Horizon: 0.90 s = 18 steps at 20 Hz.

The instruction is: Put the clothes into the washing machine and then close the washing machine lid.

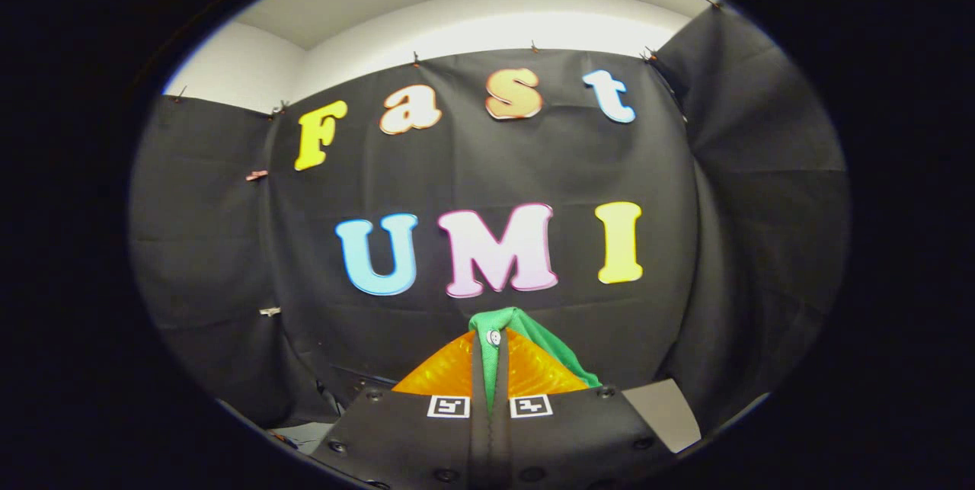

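Observation:
My gripper (pixel 489 357) is raised and points toward the booth's back wall. Its two fingers stand close together and pinch a green cloth (pixel 533 337) between them. The cloth bunches over the fingertips and hangs down to the right of them. A small white button (pixel 493 337) on the cloth sits right at the tips. The lower part of the cloth is hidden behind the gripper's body.
Black cloth walls close the booth ahead and on both sides. A pale flat surface (pixel 670 414) shows low on the right beside the gripper body, and a bit of light surface (pixel 305 433) shows low on the left. White wall and ceiling lie above the cloth.

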Each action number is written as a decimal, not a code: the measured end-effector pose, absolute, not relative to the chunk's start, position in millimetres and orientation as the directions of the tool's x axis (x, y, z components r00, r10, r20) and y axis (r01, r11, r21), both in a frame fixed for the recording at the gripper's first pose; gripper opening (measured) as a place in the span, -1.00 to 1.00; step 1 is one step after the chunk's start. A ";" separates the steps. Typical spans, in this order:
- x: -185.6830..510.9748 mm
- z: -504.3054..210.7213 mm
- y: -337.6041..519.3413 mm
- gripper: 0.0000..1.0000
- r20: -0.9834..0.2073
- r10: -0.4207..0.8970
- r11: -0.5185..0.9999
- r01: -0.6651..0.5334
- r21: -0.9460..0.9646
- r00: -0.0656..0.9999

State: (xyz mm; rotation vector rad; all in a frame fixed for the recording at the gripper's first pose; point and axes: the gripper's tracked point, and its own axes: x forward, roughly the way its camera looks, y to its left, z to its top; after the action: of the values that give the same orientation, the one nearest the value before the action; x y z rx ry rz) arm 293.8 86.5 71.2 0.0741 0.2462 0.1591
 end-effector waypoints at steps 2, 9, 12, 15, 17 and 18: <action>290.8 74.5 123.0 -0.91 -0.216 0.212 0.977 -0.201 0.071 0.953; 277.7 57.0 244.8 -0.91 -0.210 0.430 0.902 -0.407 0.146 0.878; 276.4 34.2 282.2 -0.91 -0.232 0.502 0.864 -0.470 0.181 0.833; 282.1 -10.0 309.7 -0.91 -0.293 0.545 0.838 -0.502 0.213 0.786; 285.3 -46.7 319.8 -0.91 -0.345 0.567 0.824 -0.509 0.249 0.748; 285.3 -66.8 325.6 -0.91 -0.374 0.575 0.818 -0.508 0.269 0.728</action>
State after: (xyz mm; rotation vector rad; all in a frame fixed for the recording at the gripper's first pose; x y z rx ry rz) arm 285.3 325.6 -66.8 0.1515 0.4618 0.5992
